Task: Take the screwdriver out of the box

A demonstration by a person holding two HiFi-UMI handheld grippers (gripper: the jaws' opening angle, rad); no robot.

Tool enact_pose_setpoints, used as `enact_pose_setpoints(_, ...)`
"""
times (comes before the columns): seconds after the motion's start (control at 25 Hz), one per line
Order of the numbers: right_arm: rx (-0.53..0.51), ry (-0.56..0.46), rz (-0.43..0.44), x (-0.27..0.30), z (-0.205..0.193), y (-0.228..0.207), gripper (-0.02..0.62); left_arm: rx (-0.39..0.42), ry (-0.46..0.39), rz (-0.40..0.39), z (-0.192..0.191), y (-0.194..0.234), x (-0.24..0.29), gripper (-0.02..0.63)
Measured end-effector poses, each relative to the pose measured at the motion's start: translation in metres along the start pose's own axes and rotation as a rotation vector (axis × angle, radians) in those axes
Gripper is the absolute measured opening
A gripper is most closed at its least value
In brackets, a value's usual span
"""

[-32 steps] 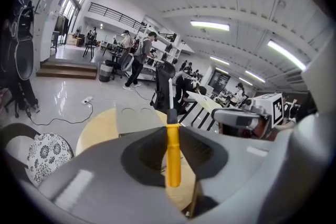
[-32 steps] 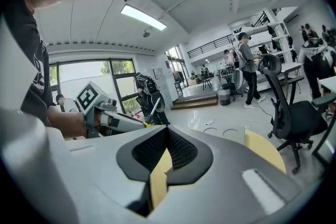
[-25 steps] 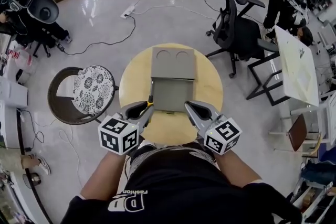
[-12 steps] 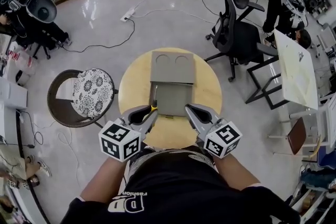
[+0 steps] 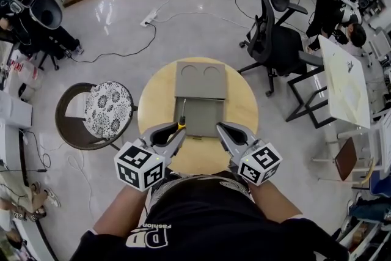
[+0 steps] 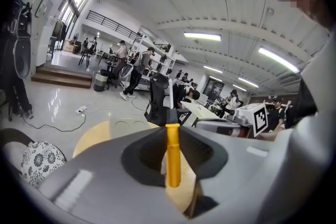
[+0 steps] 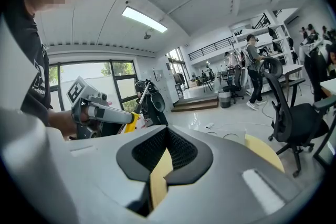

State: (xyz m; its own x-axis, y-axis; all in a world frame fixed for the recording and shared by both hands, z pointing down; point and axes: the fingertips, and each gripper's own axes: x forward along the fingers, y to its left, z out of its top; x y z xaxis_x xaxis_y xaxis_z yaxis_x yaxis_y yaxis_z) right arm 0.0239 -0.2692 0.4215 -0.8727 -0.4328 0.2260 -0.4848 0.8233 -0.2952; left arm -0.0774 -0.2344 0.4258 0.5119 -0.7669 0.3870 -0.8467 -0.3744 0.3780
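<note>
A grey box (image 5: 200, 114) lies open on the round wooden table (image 5: 238, 104), its lid (image 5: 200, 79) folded back away from me. My left gripper (image 5: 178, 129) is shut on the screwdriver's yellow handle (image 6: 172, 157) just over the box's near left corner. The metal shaft (image 5: 181, 108) points away from me. In the left gripper view the handle stands upright between the pads of my left gripper (image 6: 172, 134). My right gripper (image 5: 220, 128) hovers at the box's near right corner, jaws shut with nothing in them (image 7: 167, 131). It sees the left gripper (image 7: 107, 114) holding the yellow handle (image 7: 131, 122).
A stool with a patterned cushion (image 5: 108, 104) stands close on the table's left. A black office chair (image 5: 275, 27) and a white desk (image 5: 345, 79) are on the right. A cable (image 5: 122, 49) runs across the shiny floor. People stand and sit farther off.
The left gripper has risen a little with the screwdriver, whose tip now stands higher along the box's left edge. The right gripper has stayed where it was.
</note>
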Motion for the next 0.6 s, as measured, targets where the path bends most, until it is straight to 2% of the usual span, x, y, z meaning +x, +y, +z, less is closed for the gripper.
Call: enact_pose_setpoints(0.6, 0.009, 0.003, -0.006, -0.0031, -0.0029, -0.0032, 0.0, -0.016, 0.014, 0.004, -0.0055, -0.0001, 0.0029, 0.137)
